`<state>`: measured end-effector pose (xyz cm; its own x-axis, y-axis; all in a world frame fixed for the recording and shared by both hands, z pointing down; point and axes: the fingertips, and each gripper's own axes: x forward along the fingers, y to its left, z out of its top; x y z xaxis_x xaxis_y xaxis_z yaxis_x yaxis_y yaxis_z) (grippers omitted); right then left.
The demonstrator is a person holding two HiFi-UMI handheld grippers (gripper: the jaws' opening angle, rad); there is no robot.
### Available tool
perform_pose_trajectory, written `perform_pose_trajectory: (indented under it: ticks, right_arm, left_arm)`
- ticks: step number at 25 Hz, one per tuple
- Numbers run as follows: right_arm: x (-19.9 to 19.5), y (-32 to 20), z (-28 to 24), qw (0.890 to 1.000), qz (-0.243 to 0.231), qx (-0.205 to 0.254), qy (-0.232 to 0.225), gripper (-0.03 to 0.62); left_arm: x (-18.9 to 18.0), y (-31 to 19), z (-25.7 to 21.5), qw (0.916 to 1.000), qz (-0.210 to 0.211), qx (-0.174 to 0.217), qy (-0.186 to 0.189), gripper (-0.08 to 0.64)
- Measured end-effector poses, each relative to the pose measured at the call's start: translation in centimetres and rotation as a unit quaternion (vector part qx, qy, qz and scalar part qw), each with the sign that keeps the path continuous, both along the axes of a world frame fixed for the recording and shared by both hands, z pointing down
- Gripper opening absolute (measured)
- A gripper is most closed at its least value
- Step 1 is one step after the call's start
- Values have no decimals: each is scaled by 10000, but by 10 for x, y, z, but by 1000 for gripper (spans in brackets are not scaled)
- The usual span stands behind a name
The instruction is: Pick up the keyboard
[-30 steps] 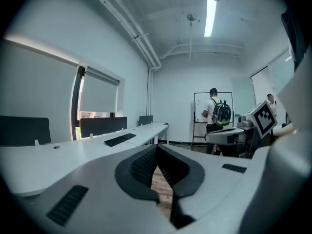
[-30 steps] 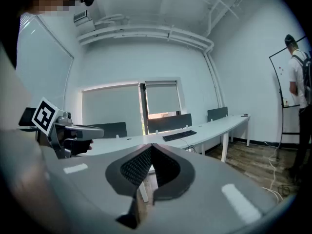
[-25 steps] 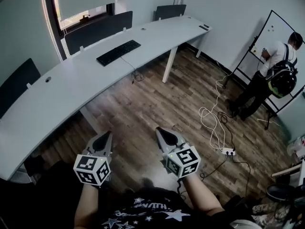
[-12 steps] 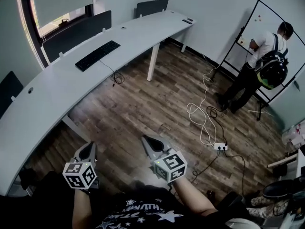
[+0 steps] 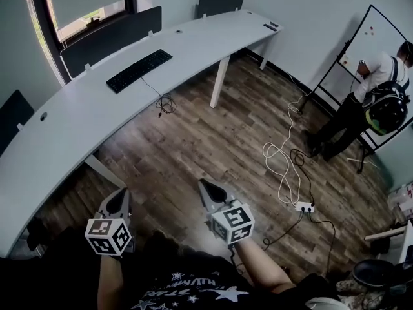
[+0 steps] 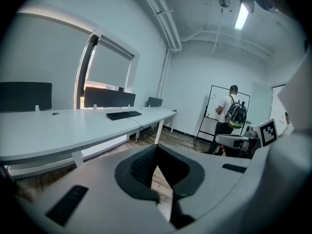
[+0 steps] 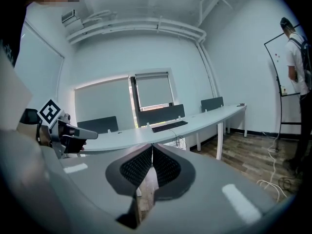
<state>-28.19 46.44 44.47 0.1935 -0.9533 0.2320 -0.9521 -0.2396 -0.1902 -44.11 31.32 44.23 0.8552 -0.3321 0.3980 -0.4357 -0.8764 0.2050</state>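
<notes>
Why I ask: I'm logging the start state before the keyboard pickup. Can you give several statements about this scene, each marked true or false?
The keyboard lies on the curved desk. True.
The left gripper holds the keyboard. False: it is shut on nothing, well short of the desk.
The right gripper has its jaws open. False: they are shut, with nothing between them.
A person stands at the whiteboard. True.

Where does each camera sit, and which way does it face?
Head view: on the head, steeply down at floor and desk; shows forearms, left hand-held gripper, right hand-held gripper.
Left gripper view: along its own shut jaws toward the keyboard; right hand-held gripper at edge.
Right gripper view: along its own shut jaws toward the desk; left hand-held gripper at edge.
Shared: keyboard.
</notes>
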Motion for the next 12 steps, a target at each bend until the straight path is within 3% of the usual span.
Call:
perform_pose_trajectory:
  ticks: [6,12]
  right_arm:
    - [33,-40,15,9996,186,-117,-188,3]
    - [78,-105,9,9986,399,-113,-317,3]
  left_arm:
    - [21,-53,17,9998,-146,91,-23,9]
    - [70,-119,19,9999,91,-33,47,9]
